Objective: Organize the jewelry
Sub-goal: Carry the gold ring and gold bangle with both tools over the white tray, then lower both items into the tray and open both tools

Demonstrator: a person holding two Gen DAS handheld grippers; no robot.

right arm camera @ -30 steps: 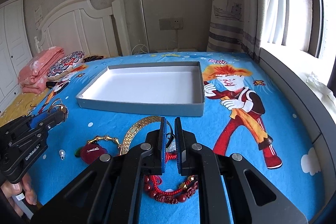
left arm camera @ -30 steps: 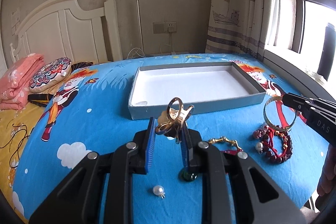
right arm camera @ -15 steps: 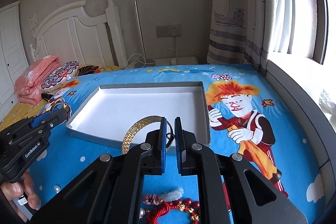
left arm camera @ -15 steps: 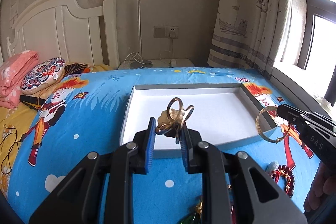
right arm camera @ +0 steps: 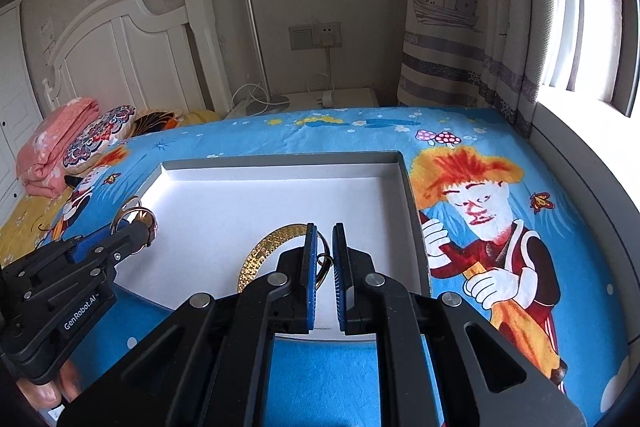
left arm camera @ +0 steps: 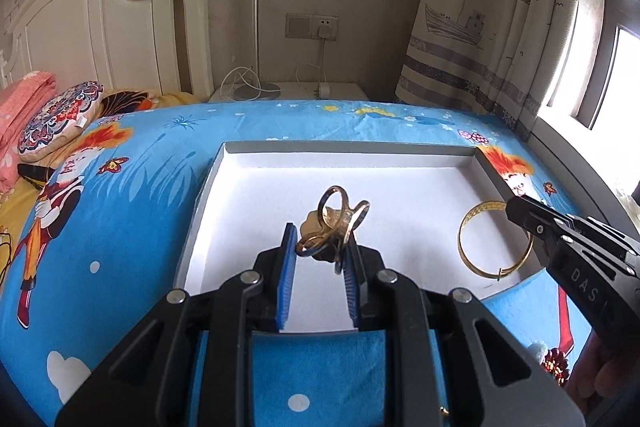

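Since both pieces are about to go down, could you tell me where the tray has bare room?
The tray floor shows bare white throughout. The left gripper holds the gold rings over the left half, and the right gripper holds the gold bangle over the right half. The far strip along the back wall is free.

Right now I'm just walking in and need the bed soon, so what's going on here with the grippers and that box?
A person is sorting jewelry into a shallow grey tray on the blue bedspread. The left gripper is shut on a cluster of gold rings, held over the tray's white floor. The right gripper is shut on a gold bangle, also held over the tray. Neither piece has been released yet. A red beaded piece lies on the bedspread outside the tray.
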